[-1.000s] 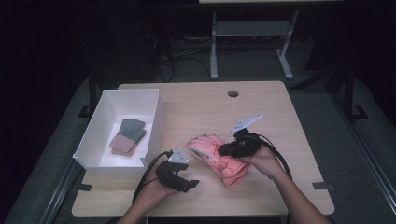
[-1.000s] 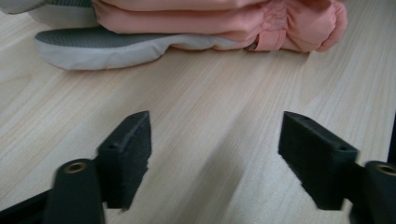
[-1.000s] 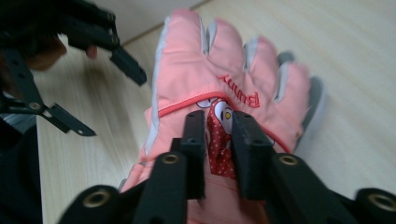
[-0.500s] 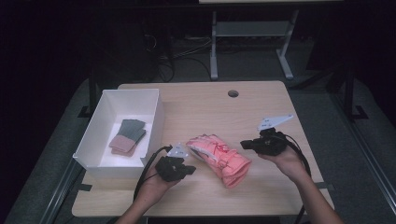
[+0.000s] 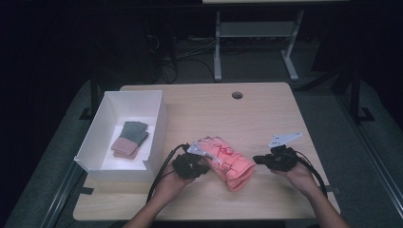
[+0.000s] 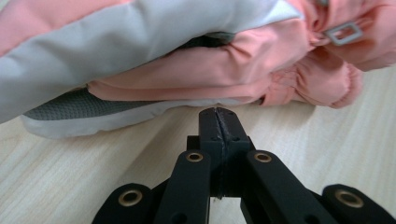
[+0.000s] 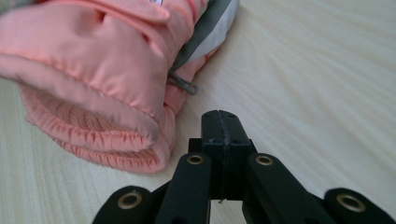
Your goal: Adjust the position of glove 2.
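**A:** Both grippers clamped shut since a second back, nothing caught in either. Right gripper pulled off the pink gloves and dropped lower, now hanging apart on their right. Left gripper slid in from the front edge, now nosing right up against the left end of the pile.

**B:** So, empty pinch on both sides? Gloves still on the tabletop?

**A:** Yep, stacked near the front edge, about mid-table. White bin at the left edge already holding a green and pink folded pair.

**B:** Looks like halfway then: one pair binned, this one tidied but not picked up or dropped in yet.
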{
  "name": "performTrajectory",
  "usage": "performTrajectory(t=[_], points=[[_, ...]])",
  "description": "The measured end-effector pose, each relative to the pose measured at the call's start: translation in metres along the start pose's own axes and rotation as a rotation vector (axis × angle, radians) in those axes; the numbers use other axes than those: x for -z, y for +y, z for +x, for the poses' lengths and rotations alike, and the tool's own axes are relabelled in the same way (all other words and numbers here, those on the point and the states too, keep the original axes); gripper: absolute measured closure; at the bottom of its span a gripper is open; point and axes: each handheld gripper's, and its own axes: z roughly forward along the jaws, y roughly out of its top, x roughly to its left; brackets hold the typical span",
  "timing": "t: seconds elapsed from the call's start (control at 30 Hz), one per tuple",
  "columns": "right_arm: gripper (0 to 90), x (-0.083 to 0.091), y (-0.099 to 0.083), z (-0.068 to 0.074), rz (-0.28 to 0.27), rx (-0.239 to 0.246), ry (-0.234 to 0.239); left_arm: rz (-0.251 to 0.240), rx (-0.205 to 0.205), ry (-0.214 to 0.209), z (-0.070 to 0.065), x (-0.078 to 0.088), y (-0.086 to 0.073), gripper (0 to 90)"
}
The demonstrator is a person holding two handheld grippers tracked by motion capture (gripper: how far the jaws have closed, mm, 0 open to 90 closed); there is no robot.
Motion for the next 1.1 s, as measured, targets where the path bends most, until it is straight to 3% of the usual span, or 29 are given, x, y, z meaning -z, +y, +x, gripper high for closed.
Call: performTrajectory(t=[0.03, 0.07, 0.13, 0.43, 0.7, 0.87, 1.1], points=[[90.0, -0.003, -0.001, 0.001, 0.009, -0.007, 0.009, 0.0, 0.0, 0.0, 0.0, 0.0, 0.0, 89.7], [90.0, -0.007, -0.001, 0.002, 0.021, -0.005, 0.011, -0.007, 0.026, -0.003, 0.001, -0.004, 0.0, 89.7], [90.0, -0.012, 0.0, 0.003, 0.042, 0.006, 0.01, 0.011, 0.011, -0.001, 0.003, -0.005, 0.002, 89.7], [90.0, -0.021, 0.0, 0.011, 0.085, 0.033, 0.033, 0.026, 0.015, 0.006, 0.011, -0.016, 0.013, 89.7], [90.0, -0.023, 0.0, 0.017, 0.078, 0.06, 0.073, 0.016, 0.031, 0.004, 0.022, -0.028, 0.025, 89.7], [90.0, -0.025, 0.001, 0.023, 0.08, 0.082, 0.102, 0.007, 0.013, 0.0, 0.028, -0.032, 0.031, 89.7], [90.0, -0.031, 0.003, 0.032, 0.077, 0.109, 0.142, -0.023, 0.042, -0.02, 0.039, -0.038, 0.036, 89.8]])
